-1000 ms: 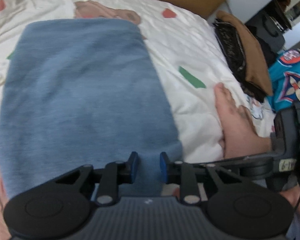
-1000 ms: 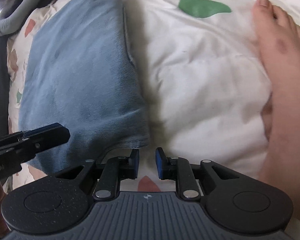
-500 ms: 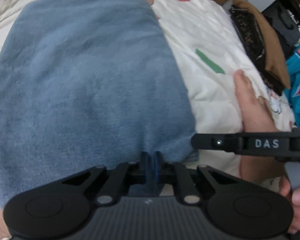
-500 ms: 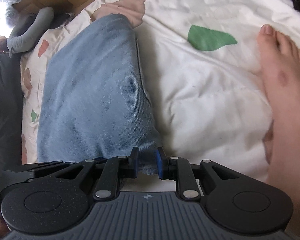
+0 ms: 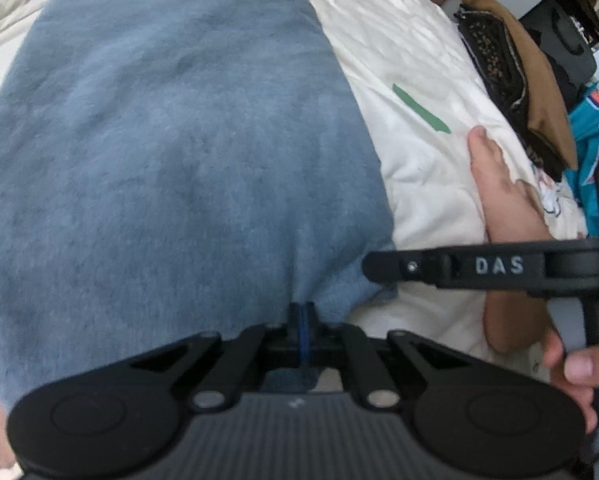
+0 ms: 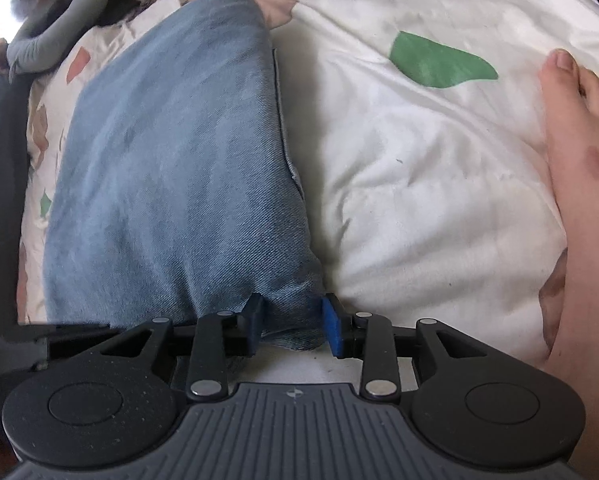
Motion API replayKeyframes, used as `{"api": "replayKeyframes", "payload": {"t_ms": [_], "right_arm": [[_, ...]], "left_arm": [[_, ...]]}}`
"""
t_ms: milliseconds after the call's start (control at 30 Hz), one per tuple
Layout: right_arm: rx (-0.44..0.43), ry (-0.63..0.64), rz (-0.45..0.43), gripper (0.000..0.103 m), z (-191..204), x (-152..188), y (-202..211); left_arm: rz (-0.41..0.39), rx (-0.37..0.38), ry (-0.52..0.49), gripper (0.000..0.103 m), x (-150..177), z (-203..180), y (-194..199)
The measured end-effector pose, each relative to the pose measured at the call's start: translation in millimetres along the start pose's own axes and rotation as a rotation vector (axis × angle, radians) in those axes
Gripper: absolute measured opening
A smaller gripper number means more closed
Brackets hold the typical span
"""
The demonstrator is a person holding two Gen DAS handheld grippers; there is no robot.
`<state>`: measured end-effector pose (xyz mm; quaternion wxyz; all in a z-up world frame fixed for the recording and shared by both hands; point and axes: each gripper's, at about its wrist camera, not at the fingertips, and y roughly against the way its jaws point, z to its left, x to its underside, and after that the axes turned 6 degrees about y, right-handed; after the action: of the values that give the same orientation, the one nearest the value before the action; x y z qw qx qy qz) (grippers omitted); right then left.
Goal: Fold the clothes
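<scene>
Seeing the folded blue garment [image 5: 171, 152] lying flat on my white patterned bedsheet [image 5: 419, 168], taking up the left and centre of both views. My left gripper [image 5: 302, 312] has its jaws pinched together on the garment's near hem, cloth puckered up at the pads. Right gripper [image 6: 295, 320]: jaws have just been opening and now stand apart, with the garment's near right corner bunched loosely between them. Its arm shows in the left view just right of that corner. Bare foot [image 6: 579, 168] rests on the sheet, far right.
</scene>
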<state>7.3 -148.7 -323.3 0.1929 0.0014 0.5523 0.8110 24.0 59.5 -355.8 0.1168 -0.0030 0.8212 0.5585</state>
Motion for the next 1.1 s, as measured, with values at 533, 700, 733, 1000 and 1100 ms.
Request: {"api": "replayKeyframes", "payload": {"t_ms": [533,700,733,1000,1100], "right_arm": [[-0.011,0.067,-0.041,0.032,21.1,4.7,24.4],[-0.011,0.052,-0.038,0.033,17.2,7.8,22.4],[-0.011,0.05,-0.039,0.033,16.8,7.8,21.9],[-0.011,0.05,-0.035,0.033,16.9,5.9,14.2],[-0.01,0.051,-0.034,0.033,17.2,5.6,12.1]], "left_arm": [[0.011,0.025,0.047,0.003,18.8,4.2,18.6],[0.024,-0.009,0.062,0.004,18.1,8.2,1.1],[0.023,-0.013,0.067,0.005,17.6,9.3,-1.3],[0.052,-0.029,0.066,0.005,13.1,17.9,-18.9],[0.068,-0.032,0.088,0.004,9.6,17.8,-16.8]]}}
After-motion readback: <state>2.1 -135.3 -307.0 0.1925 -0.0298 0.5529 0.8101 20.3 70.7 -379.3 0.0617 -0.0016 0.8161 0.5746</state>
